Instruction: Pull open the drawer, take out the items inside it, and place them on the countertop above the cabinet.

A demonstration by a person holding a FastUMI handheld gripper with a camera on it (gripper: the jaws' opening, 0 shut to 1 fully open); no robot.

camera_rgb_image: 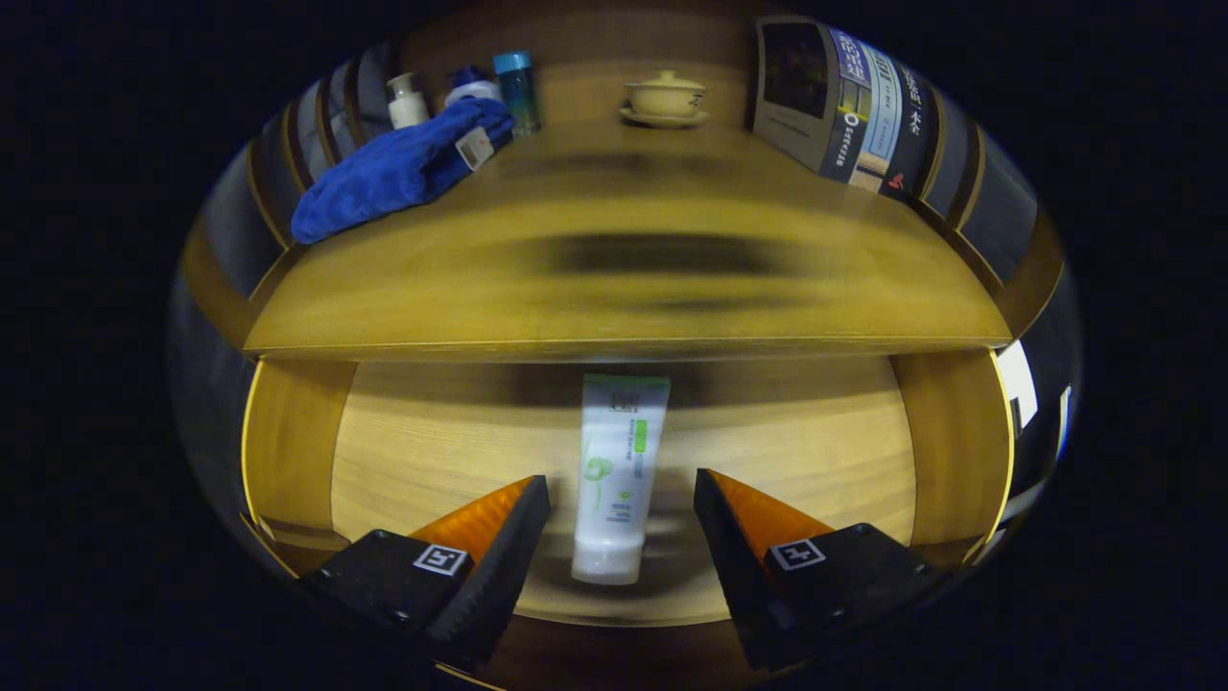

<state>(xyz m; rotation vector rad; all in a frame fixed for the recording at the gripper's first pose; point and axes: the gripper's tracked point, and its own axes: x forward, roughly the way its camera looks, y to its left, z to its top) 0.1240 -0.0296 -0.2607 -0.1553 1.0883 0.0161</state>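
While drawer stands pulled open, I hover over it. Broad wooden countertop [624, 278] fills frame centre; pale wooden drawer [432, 441] below. Crumpled blue cloth [403, 168] upper left, already up there. White-and-green plastic tube [614, 475] lies lower centre, between my wide-spread fingers; gripper [622, 499] holds nothing, lined up for grab.
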